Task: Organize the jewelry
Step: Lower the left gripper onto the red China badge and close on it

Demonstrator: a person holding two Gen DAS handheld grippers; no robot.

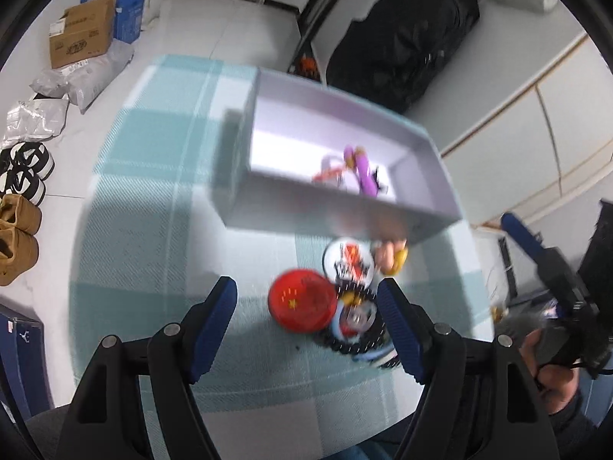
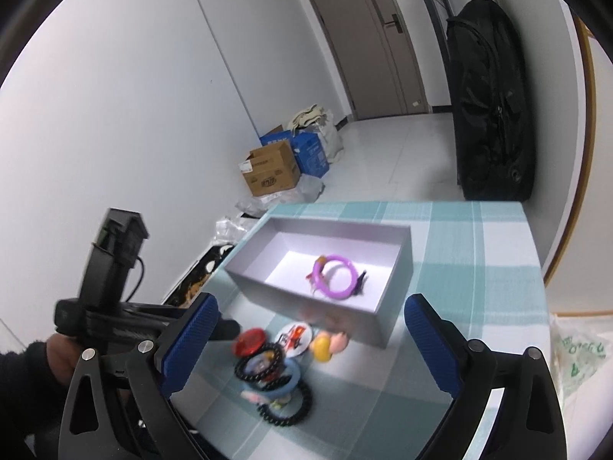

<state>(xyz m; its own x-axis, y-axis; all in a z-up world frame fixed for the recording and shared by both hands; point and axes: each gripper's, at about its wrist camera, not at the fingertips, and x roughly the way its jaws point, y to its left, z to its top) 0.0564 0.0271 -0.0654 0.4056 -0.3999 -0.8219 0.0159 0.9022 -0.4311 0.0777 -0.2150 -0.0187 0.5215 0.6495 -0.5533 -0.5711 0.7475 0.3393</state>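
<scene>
An open lilac box (image 1: 345, 211) (image 2: 306, 306) stands on the checked cloth, with a purple bracelet (image 1: 364, 170) (image 2: 337, 276) and some small pieces inside. In front of it lies a pile: a red round badge (image 1: 302, 304) (image 2: 249, 341), a white printed badge (image 1: 348, 260) (image 2: 295, 339), a small yellow and pink figure (image 1: 392, 258) (image 2: 327, 345), black bead bracelets (image 1: 345, 341) (image 2: 287, 410) and a light blue ring (image 2: 276, 383). My left gripper (image 1: 306, 306) hangs open over the pile and holds nothing. My right gripper (image 2: 312, 345) is wide open and holds nothing.
The teal checked tablecloth (image 1: 153, 199) (image 2: 479, 268) covers the table. On the floor are cardboard boxes (image 1: 82, 34) (image 2: 270, 170), plastic parcels and shoes (image 1: 23, 168). A black bag (image 2: 490, 107) hangs by the door. A plastic bag (image 2: 578, 352) lies off the table's right edge.
</scene>
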